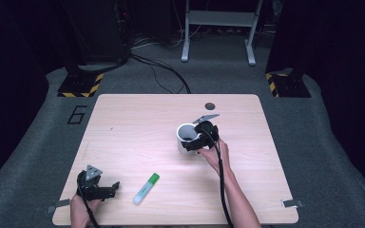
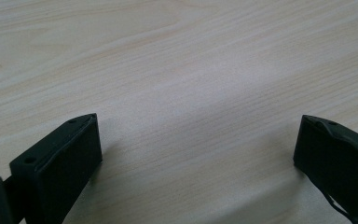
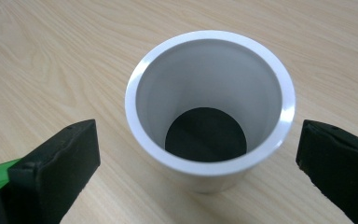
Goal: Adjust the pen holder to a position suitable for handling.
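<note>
The table [image 1: 138, 123] is pale wood-grain laminate, smooth with a soft sheen. The white cup [image 3: 209, 100] looks like smooth plastic, slightly glossy along its rim, with a dark matt bottom inside. Both the right tool [image 3: 198, 154] and the left tool [image 2: 198, 154] have matt black plastic jaws (faintly textured). The marker [image 1: 146, 188] has a translucent plastic body and a glossy green cap.

Black grippers [image 1: 197, 142] — grey plates, black cables.
</note>
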